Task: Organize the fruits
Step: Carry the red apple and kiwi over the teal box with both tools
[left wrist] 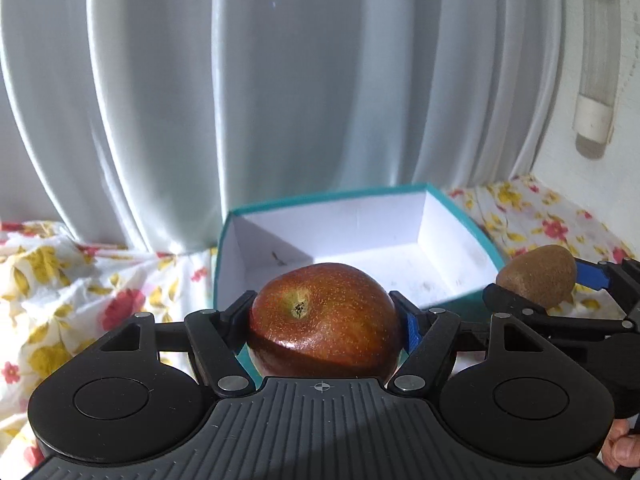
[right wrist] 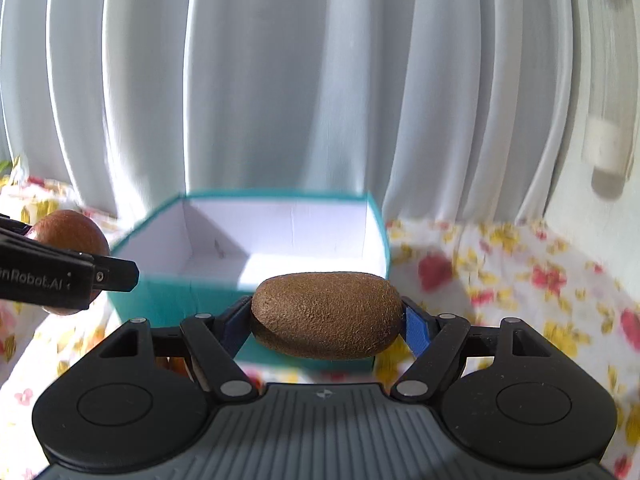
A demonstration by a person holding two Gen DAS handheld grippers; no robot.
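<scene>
- One apple (left wrist: 324,320) is clamped in the left tool (left wrist: 325,322), the black fingers pressing on its left and right flanks.
- The apple is round with no clear long axis; its stem pit faces up and toward the camera, slightly left of centre.
- One kiwi (right wrist: 326,314) is clamped in the right tool (right wrist: 327,316), gripped at its two ends.
- The kiwi's long axis lies level, running left to right across the fingers; its blunter end points left.
- In the left wrist view the same kiwi (left wrist: 536,276) shows at the far right, held just beside the box's right corner, with its narrow tip pointing up and right.
- In the right wrist view the apple (right wrist: 68,236) shows at the left edge, partly hidden behind the other tool's black finger.
- One box (left wrist: 356,232), teal outside and white inside, stands open on the worktop, beyond both fruits and between them.
- Both fruits are held in the air on the near side of the box, outside it; the box's floor shows bare apart from a small dark speck near its left wall.
- A floral cloth (right wrist: 520,280) with red and yellow flowers covers the worktop.
- A pale curtain (left wrist: 280,80) hangs in folds behind the box.
- Count: two fruits, two tools, one box.
</scene>
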